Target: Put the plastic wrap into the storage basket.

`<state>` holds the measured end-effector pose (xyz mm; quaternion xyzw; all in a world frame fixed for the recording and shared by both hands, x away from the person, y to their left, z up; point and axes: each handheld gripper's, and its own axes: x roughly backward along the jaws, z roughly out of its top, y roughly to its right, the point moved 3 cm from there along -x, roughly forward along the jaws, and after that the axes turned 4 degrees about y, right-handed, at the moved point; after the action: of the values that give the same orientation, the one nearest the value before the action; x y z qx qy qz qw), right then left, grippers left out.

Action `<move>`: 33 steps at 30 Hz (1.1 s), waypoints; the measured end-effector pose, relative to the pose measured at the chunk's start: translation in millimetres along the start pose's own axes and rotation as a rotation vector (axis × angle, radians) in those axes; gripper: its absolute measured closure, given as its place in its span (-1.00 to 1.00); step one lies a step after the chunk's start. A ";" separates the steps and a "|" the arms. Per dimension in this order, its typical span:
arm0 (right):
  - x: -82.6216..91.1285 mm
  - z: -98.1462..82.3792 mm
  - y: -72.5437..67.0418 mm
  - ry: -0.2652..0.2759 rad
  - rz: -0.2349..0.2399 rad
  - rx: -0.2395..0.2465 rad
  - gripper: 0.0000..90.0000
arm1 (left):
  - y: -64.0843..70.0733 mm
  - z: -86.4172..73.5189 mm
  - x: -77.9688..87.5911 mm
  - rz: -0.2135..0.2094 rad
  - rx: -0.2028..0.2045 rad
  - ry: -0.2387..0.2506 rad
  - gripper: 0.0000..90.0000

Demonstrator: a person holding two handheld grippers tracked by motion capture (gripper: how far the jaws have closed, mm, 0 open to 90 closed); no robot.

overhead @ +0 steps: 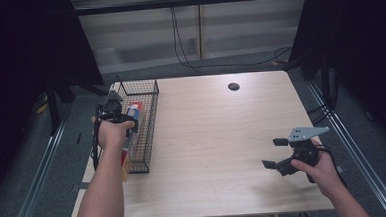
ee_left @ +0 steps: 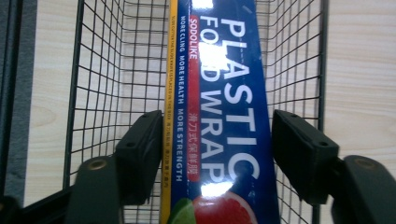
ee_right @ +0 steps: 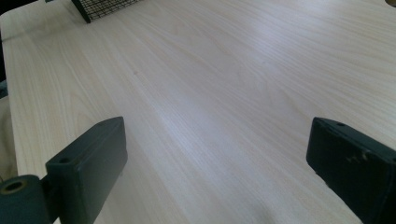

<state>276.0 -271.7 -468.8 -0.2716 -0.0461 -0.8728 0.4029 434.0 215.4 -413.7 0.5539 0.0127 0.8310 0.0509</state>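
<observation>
A long blue box of plastic wrap (ee_left: 224, 93) lies lengthwise in a black wire basket (ee_left: 107, 70) at the table's left edge. In the high view the box (overhead: 136, 109) slopes along the basket (overhead: 151, 115), its near end by the front wall. My left gripper (ee_left: 217, 126) reaches down into the basket, and its two jaws press on the box's long sides. That gripper (overhead: 130, 122) is held by a hand from above. My right gripper (overhead: 275, 153) hovers open over the bare table near the right front, with nothing between its jaws (ee_right: 215, 140).
The light wooden table (overhead: 217, 122) has a black round grommet (overhead: 234, 86) near its back edge. A corner of the basket (ee_right: 105, 7) shows far off in the right gripper view. Cables lie on the floor behind the table, and dark curtains stand on both sides.
</observation>
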 end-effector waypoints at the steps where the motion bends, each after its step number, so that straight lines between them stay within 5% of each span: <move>1: 0.1 0.1 0.0 0.000 -0.001 0.001 -0.89 | 1.1 -0.1 1.1 -0.008 -0.001 -0.004 -0.28; 6: 1.0 -0.1 0.1 -0.002 -0.002 0.003 -0.89 | 2.7 1.6 10.1 -0.011 -0.022 0.018 -0.36; 17: 2.2 0.8 -0.5 0.004 -0.006 0.002 -0.89 | 10.3 4.6 37.1 -0.098 -0.053 0.083 -0.44; 33: 1.7 1.2 -1.5 0.004 -0.006 0.006 -0.89 | 29.7 -0.2 47.1 -0.185 -0.138 0.122 -0.53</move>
<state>274.5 -271.4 -466.8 -0.2687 -0.0486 -0.8743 0.4012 413.8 190.6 -368.2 0.4938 0.0096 0.8538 0.1648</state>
